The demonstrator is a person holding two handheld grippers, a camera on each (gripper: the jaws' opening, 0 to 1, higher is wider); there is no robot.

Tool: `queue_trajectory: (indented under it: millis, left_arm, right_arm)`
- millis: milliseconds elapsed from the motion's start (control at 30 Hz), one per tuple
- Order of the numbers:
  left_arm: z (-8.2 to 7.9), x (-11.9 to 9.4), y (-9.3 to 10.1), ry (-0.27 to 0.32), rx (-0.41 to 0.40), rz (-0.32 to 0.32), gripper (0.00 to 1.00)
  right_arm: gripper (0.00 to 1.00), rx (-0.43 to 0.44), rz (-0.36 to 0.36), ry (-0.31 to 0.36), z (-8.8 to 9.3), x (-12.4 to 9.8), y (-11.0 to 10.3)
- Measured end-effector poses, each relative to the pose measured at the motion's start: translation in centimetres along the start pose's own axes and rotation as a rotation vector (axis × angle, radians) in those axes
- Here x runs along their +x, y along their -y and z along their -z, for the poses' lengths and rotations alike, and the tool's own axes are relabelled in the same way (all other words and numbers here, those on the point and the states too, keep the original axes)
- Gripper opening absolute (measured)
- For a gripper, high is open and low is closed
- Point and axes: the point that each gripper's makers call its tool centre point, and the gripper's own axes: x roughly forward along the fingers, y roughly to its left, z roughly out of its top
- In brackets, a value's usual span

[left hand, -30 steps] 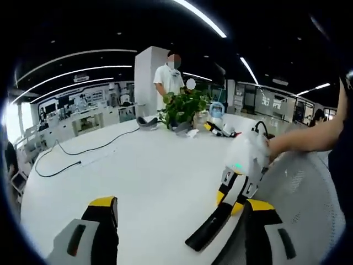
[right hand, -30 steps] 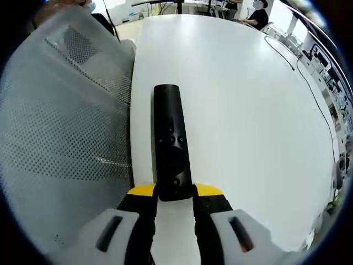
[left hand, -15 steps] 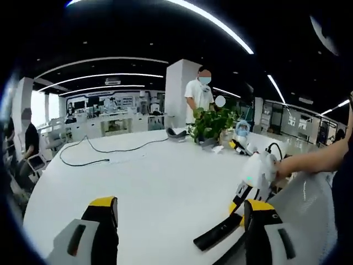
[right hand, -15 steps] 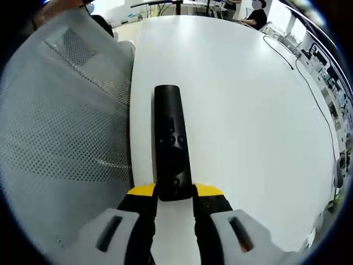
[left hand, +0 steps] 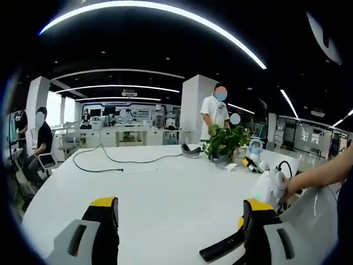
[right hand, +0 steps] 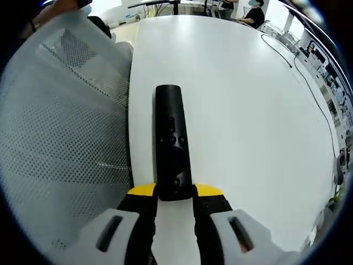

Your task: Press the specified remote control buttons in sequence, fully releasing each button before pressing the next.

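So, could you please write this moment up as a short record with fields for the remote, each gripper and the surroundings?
remote: black remote control lying flat on the white table, near its edge
right gripper: right gripper shut on the remote's near end
left gripper: left gripper open, above the table, holding nothing
beside table: white mesh chair back
far side: potted plant, black cable, a standing person

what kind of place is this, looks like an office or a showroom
Most likely an open-plan office or lab. A large white table carries a trailing black cable and a potted plant, with desks, people and long ceiling light strips behind. The right gripper holds a black remote.
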Motion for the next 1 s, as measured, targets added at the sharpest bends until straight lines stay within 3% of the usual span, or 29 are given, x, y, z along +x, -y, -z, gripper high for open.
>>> queue_trajectory:
  millis: [333, 467, 767, 1000]
  left_arm:
    - [-0.1, -0.3, -0.7, 0.013, 0.021, -0.035, 0.94]
    - [-0.3, -0.4, -1.0, 0.029, 0.009, -0.045, 0.94]
    - [0.3, -0.3, -1.0, -0.001, 0.031, -0.046, 0.94]
    - [0.6, -0.1, -0.8, -0.017, 0.051, -0.04, 0.94]
  right_arm:
    - [0.24, 0.001, 0.01, 0.03, 0.0, 0.0, 0.0]
    - [0.24, -0.004, 0.005, 0.082, 0.1, -0.1, 0.0]
    - [0.24, -0.021, 0.001, 0.157, 0.0, -0.2, 0.0]
    - [0.24, -0.043, -0.007, 0.153, -0.2, -0.2, 0.2]
